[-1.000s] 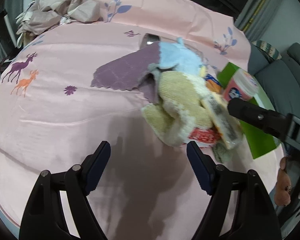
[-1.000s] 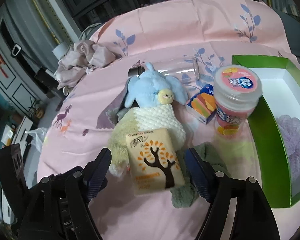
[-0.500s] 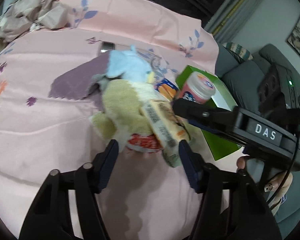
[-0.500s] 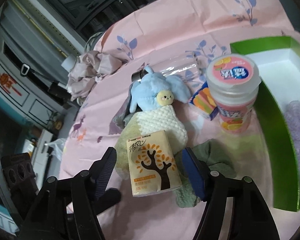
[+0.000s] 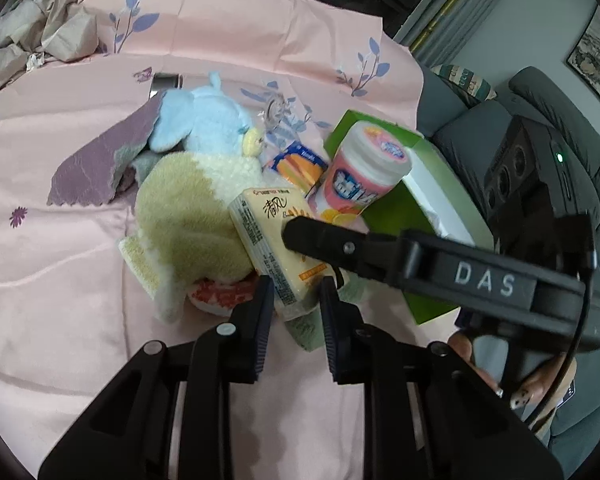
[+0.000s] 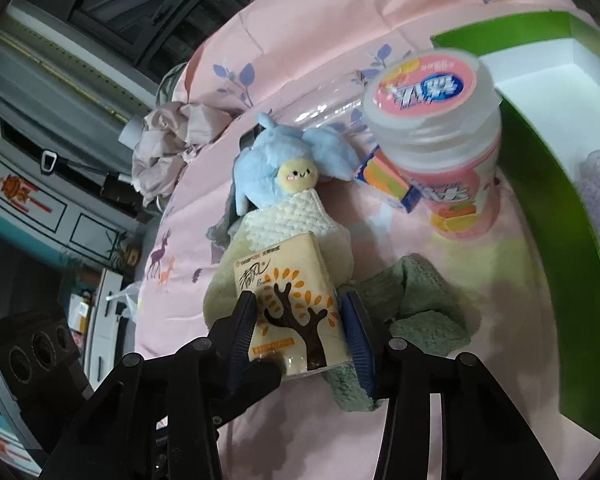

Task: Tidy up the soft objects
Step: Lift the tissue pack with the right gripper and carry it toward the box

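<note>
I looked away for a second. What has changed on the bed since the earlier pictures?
Both grippers moved in on the tissue pack and are closing: the right gripper across its sides, the left gripper at its near end. The blue plush, pink jar and green box stayed put.

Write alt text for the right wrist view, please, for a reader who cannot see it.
The right claw is closing around a yellow tissue pack that lies on a cream towel. Behind it lie a blue plush toy and a pink jar, beside a green box on a pink cloth.
</note>
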### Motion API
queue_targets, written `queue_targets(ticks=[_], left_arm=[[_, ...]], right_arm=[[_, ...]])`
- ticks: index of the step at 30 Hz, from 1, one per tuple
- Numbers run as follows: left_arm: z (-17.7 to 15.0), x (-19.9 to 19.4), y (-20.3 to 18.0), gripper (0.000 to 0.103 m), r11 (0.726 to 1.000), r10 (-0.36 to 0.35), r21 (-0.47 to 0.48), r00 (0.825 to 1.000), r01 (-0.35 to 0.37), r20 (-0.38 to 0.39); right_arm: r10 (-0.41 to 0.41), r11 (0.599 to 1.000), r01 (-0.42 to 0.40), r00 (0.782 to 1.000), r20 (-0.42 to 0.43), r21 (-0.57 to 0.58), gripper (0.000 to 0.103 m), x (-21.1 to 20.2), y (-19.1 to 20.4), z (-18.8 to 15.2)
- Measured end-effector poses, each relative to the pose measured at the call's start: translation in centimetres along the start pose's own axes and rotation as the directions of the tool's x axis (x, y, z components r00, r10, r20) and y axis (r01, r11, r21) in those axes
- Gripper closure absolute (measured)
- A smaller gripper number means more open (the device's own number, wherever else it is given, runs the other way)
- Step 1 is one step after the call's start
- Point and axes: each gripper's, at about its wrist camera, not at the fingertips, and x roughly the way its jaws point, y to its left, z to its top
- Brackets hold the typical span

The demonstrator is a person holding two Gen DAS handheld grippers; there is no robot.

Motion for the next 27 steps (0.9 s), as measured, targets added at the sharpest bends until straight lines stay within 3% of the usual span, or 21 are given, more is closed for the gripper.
queue_targets(ticks=[7, 15, 27], left_arm=[[1.3, -1.8, -3.1, 0.083, 0.997, -0.014, 0.079, 0.997, 0.008, 0.076], [1.9, -3.4, -6.9, 0.083, 0.986, -0.047, 0.162, 0.989, 0.024, 0.138], [2.2, -3.9, -10.7, 0.083, 0.968, -0.088, 0.247, 0.983, 0.046, 0.163]], right_arm=[[0.003, 1.000, -0.001, 0.993, 0.121, -0.022, 0.056, -4.2, 0.6, 0.1], [0.008, 0.999, 0.003, 0.967, 0.255, -0.043, 0.056, -9.1, 0.9, 0.0], [-0.026, 0.998, 0.044, 0.925, 0.380, -0.039, 0.056, -13.5, 0.2, -0.3]])
